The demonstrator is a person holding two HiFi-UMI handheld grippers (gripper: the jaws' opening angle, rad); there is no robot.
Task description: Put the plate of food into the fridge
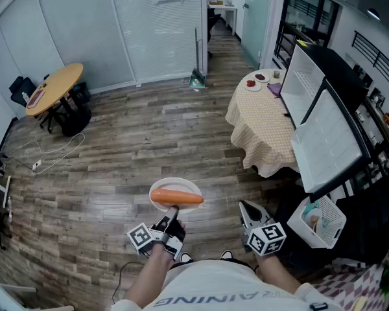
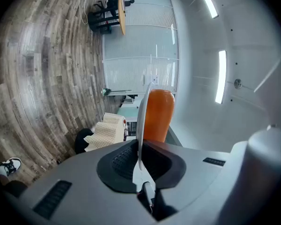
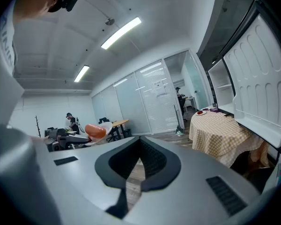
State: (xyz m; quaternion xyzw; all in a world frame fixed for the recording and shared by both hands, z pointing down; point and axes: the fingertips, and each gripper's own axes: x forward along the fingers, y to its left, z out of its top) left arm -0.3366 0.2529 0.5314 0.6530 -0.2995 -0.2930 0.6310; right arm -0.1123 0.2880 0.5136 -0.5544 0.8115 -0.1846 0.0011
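A white plate (image 1: 176,184) carries one long orange piece of food (image 1: 176,197). My left gripper (image 1: 172,214) is shut on the plate's near rim and holds it level above the wooden floor, in front of my body. In the left gripper view the plate's rim (image 2: 141,125) stands edge-on between the pads, with the orange food (image 2: 158,114) beyond it. My right gripper (image 1: 248,209) hangs to the right of the plate, shut and empty. The fridge (image 1: 350,89) stands at the right with its white-lined doors (image 1: 327,138) swung open.
A table with a checked cloth (image 1: 262,128) carrying small dishes stands just left of the fridge doors. A white basket (image 1: 321,222) sits on the floor below the doors. A round wooden table (image 1: 52,86) with chairs is far left, and cables lie on the floor (image 1: 58,154).
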